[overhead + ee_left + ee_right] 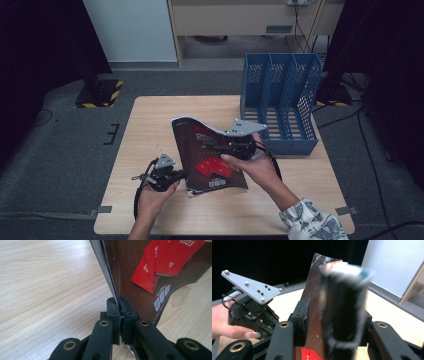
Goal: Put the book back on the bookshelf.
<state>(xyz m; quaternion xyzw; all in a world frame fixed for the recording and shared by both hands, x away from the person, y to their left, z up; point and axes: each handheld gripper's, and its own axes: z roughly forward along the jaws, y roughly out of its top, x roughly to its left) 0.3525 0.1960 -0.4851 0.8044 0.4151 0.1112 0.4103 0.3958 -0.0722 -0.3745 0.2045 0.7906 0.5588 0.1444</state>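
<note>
Jaws of the left gripper (120,312) were clamped on the lower corner of a dark-covered magazine (207,150), at its spine edge, as the left gripper view showed. From that pinch the magazine rose off the wooden table (145,125) and leaned away to the right, its long axis running up and back toward the blue file rack (280,100).

The right gripper (235,142) sat on the magazine's right-hand edge, higher than the left. In the right gripper view the jaws stood apart with the cover (317,290) between them; the left pad (301,315) lay beside the glossy face, but whether it pressed could not be told. The near jaw was blurred.

The rack's three open slots stood just beyond the right gripper, so the right hand (255,167) was the nearer one. Judged from this, any insertion would call for the magazine's long axis turned upright in line with a slot.
</note>
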